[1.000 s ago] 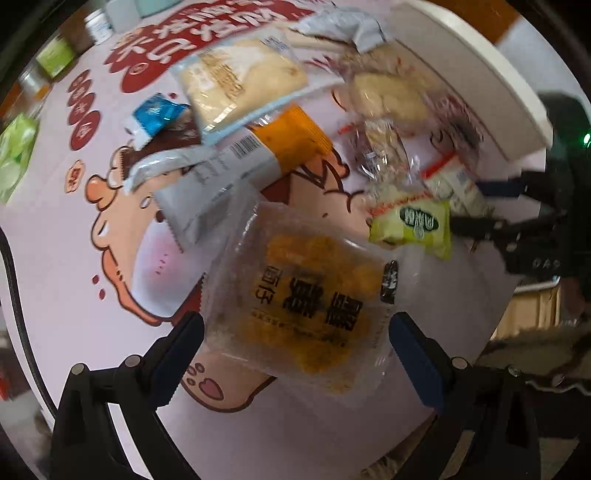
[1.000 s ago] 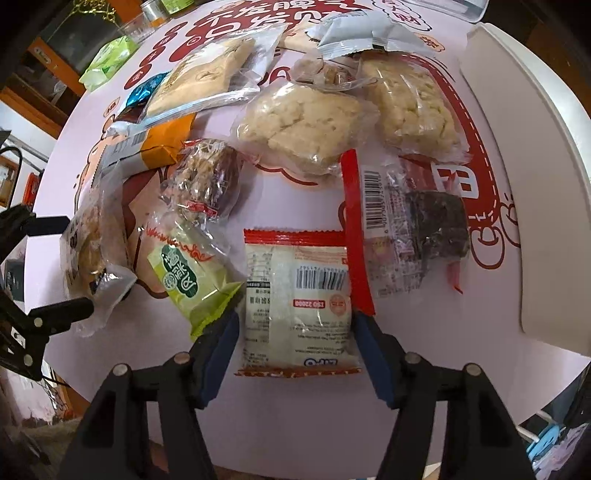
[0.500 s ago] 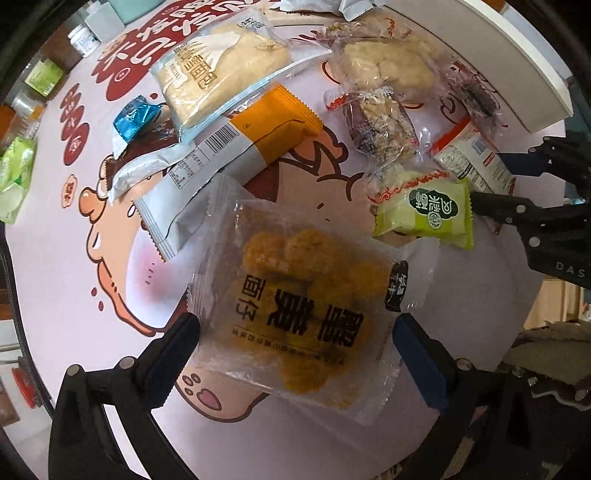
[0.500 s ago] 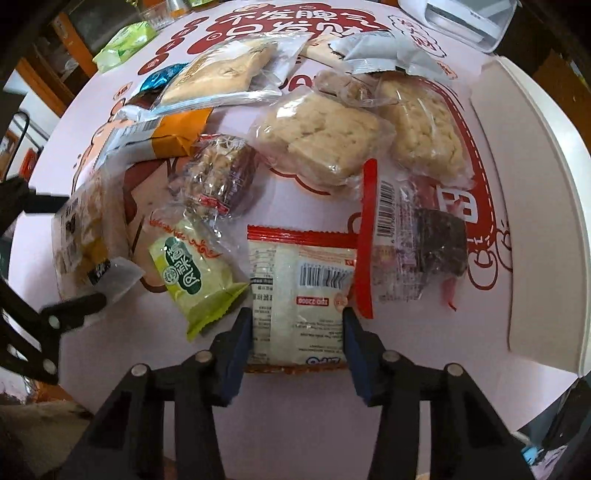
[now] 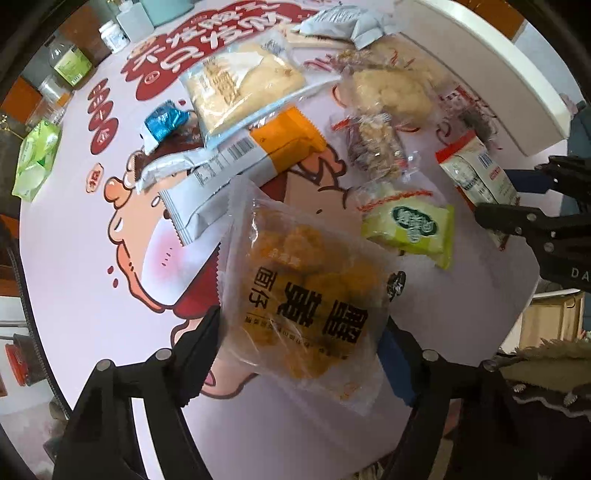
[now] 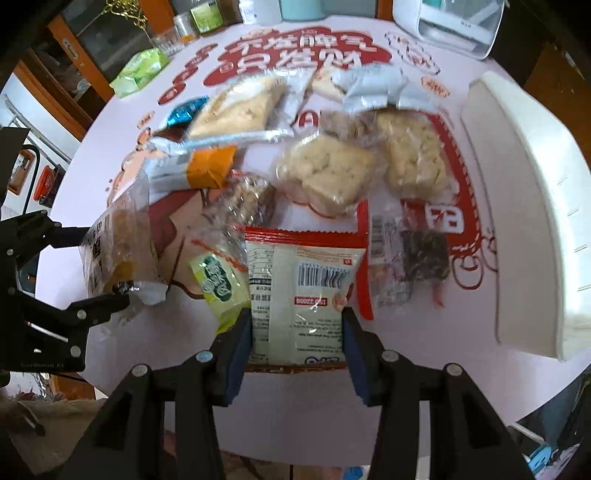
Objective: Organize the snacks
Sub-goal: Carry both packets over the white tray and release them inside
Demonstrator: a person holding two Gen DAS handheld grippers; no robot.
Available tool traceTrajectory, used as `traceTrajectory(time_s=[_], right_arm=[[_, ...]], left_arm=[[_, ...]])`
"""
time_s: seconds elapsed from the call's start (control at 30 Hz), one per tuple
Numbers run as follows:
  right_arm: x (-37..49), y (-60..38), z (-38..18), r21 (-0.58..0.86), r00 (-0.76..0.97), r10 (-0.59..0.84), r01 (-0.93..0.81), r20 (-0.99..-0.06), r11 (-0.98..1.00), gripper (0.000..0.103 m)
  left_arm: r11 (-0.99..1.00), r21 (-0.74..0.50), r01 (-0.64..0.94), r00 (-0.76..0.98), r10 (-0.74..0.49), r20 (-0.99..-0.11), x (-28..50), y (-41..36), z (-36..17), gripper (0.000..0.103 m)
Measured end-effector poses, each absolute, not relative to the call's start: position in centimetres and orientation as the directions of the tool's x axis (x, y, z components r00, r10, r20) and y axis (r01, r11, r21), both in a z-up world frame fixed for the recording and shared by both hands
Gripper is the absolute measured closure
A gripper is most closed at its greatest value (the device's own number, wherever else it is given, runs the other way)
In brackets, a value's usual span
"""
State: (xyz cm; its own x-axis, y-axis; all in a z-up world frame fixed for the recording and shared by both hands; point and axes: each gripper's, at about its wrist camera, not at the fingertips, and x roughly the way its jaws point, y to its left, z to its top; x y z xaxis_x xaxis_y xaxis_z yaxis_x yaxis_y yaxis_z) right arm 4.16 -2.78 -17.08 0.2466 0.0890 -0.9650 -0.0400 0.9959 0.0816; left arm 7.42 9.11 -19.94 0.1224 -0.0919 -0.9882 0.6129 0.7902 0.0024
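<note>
A clear bag of orange-yellow snack pieces (image 5: 306,291) sits between the fingers of my left gripper (image 5: 299,350), which points straight down at the table. Its jaws are closing, and both pads press the bag's edges. The right wrist view shows that bag (image 6: 118,243) crumpled and tilted up in the left gripper (image 6: 99,266). My right gripper (image 6: 297,343) is shut on a white pack with a red edge and a barcode (image 6: 306,288), held a little above the table. The left wrist view has this pack (image 5: 476,173) in the right gripper (image 5: 498,197) at the right.
Loose snacks cover the round printed table: a green packet (image 6: 218,280), a dark pack with a red strip (image 6: 406,258), pale cake packs (image 6: 328,173) and an orange-and-grey pack (image 5: 258,155). A white tray (image 6: 517,206) lies at the right. Bottles (image 5: 70,62) and a white appliance (image 6: 450,22) stand at the back.
The left jaws have come in from wide open onto the yellow snack bag. The right jaws shut on the white red-edged pack and rose with it.
</note>
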Motion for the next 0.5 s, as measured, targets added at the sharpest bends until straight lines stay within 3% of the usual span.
traceTrajectory(time_s=[0.23, 0.5], right_arm=[[3.2, -3.5, -13.0, 0.068, 0.366, 0.059, 0.012, -0.929, 0.998, 0.056], [1.4, -7.3, -7.8, 0.077, 0.534, -0.018, 0.155, -0.845, 0.985, 0.056]], left_arm=[[0.781, -0.020, 0.624, 0.178, -0.168, -0.970, 6.9, 11.0, -13.5, 0.027], [0.762, -0.074, 0.643, 0.302, -0.342, -0.890, 9.8, 8.3, -5.8, 0.027]])
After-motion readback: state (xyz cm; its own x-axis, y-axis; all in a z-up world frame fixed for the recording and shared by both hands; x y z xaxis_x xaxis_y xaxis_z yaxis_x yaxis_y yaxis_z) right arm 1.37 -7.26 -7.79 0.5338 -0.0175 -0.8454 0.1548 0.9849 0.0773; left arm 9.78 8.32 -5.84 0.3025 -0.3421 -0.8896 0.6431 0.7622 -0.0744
